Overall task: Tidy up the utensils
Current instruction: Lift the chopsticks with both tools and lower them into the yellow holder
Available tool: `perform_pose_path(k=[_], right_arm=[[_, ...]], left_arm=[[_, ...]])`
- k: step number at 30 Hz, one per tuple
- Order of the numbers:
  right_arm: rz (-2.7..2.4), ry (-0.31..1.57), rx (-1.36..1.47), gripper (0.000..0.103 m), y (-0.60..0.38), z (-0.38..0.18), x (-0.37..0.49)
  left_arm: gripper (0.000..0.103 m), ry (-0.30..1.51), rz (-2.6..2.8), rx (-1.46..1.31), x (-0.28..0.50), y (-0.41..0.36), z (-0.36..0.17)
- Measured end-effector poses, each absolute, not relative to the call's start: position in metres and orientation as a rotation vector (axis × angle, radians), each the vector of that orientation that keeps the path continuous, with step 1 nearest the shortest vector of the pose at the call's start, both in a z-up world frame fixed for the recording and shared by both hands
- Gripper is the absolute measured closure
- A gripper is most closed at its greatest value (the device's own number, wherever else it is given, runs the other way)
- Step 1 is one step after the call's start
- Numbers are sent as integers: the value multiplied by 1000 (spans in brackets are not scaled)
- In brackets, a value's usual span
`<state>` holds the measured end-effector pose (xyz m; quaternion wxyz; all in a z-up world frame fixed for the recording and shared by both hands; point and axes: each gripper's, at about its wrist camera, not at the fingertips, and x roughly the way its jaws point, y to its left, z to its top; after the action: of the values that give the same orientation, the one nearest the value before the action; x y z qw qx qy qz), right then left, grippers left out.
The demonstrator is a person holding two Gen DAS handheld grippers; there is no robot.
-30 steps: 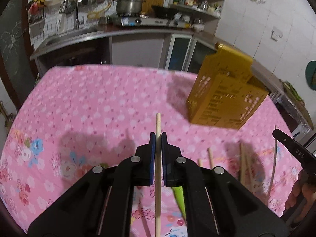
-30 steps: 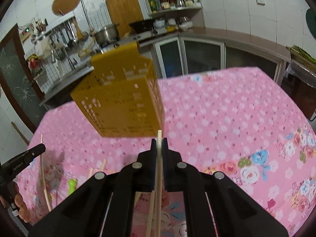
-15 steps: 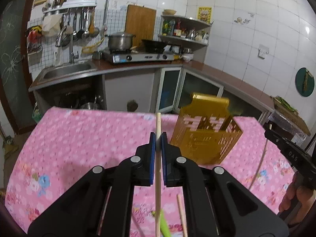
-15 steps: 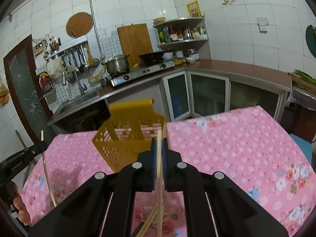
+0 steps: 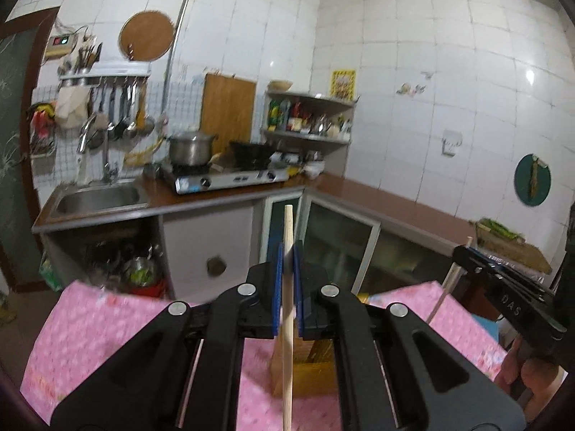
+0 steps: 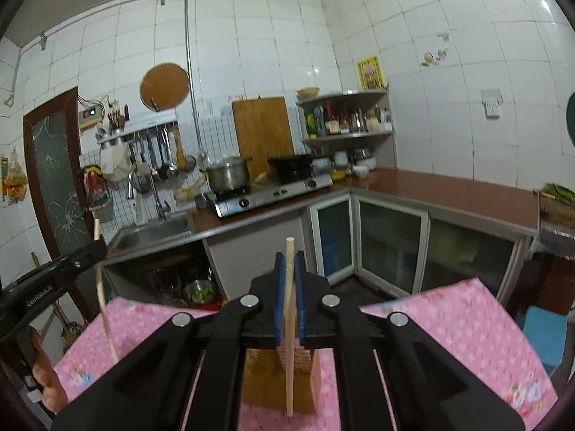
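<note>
My left gripper is shut on a wooden chopstick that stands nearly upright between its blue pads. My right gripper is shut on a second wooden chopstick, also upright. Both are raised above the pink flowered table. The yellow perforated utensil basket sits on the table below and just beyond the jaws, mostly hidden by them; it shows as well in the right wrist view. Each gripper appears in the other's view: the right one at the right edge, the left one at the left edge.
Behind the table run a kitchen counter with a sink, a gas stove with a pot, glass-door cabinets and a corner shelf of bottles. A blue stool stands beside the table at the right.
Both grippers have risen and tilted upward, each still holding its chopstick. The table and basket have dropped low in view; the loose utensils on the table are out of sight.
</note>
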<state>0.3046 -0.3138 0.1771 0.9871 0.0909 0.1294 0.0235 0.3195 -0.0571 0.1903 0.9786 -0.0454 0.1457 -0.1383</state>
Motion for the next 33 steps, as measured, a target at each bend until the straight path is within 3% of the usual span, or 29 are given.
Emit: perform_pose_path(k=[10,20,33], right_arm=[[23,195,182,97,-317,210,335],[26,256,141,98,-312,149,372],[14,357,139,97,-307,83,374]], left_arm=[[99,180,-279,-120,369,-97,205],[99,207,-268,-89,421,-125,144],[98,297,-230,-44,417,-108,90]])
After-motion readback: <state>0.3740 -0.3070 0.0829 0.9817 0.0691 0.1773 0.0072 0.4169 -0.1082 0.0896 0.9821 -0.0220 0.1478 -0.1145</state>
